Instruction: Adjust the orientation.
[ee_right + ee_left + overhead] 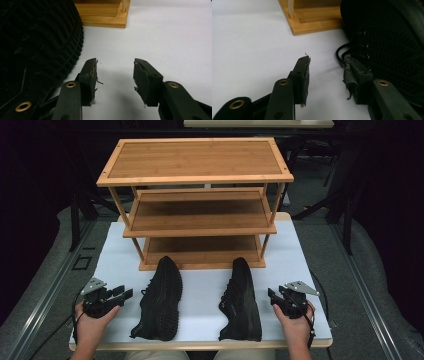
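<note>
Two black shoes lie on the white table top in front of a wooden three-tier rack (199,200). The left shoe (161,299) lies on its side with the tread showing; the right shoe (241,300) lies tilted with its sole to the right. My left gripper (126,293) rests at the table's left, held by a hand, open and empty, just left of the left shoe (392,45). My right gripper (272,295) rests at the right, open and empty, just right of the right shoe's sole (37,45). In each gripper view, bare white surface lies between the jaws.
The rack's bottom shelf (200,252) sits just behind the shoes' toes; its corner (312,22) shows ahead of the left gripper and its other corner (107,15) ahead of the right. The table's front edge (200,345) is near the hands. Dark floor surrounds the table.
</note>
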### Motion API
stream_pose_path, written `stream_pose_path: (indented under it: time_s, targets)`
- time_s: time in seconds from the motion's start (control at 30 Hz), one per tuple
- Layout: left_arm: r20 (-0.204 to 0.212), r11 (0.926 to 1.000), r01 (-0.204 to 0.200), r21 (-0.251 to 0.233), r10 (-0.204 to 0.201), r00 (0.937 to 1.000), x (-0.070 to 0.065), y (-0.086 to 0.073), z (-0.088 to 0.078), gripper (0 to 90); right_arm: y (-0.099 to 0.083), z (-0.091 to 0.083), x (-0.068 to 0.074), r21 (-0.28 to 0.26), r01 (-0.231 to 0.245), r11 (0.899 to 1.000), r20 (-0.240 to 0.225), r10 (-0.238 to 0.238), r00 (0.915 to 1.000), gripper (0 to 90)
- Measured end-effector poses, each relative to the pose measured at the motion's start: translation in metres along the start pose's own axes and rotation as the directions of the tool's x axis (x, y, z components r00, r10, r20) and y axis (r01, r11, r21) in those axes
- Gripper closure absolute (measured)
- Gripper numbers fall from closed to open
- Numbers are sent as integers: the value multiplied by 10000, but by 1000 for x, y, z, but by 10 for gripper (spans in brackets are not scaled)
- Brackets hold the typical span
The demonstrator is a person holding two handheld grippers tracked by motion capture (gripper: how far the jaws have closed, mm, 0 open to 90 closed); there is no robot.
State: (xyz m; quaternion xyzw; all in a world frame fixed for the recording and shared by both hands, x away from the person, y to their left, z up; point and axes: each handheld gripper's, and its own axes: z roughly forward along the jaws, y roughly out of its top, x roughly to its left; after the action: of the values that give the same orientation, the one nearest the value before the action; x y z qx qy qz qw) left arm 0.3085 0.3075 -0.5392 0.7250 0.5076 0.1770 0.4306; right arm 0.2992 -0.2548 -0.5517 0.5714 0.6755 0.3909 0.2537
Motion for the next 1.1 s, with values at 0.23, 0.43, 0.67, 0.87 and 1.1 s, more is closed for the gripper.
stream_pose_path:
  time_s: [0.23,0.43,0.67,0.87,1.1]
  targets:
    - [82,9999,-21,167,19,10000,1,2,5,584,-2,5,0,-64,66,10000,-152,-67,9999,511]
    - [294,9999,-166,2,165,9994,-7,4,0,630,0,-1,3,-235,158,9996,-120,-161,9998,511]
    - [547,9993,-329,164,320,9980,-19,0,-8,724,-10,-10,5,-311,68,9995,63,-66,10000,511]
    - [549,9981,-540,304,523,9971,-27,-5,-17,815,-19,-25,5,-178,161,9997,56,-160,9999,502]
    - [1014,9960,-756,476,705,9923,-35,-3,-13,900,-22,-29,-4,-433,-433,9981,11,434,9991,497]
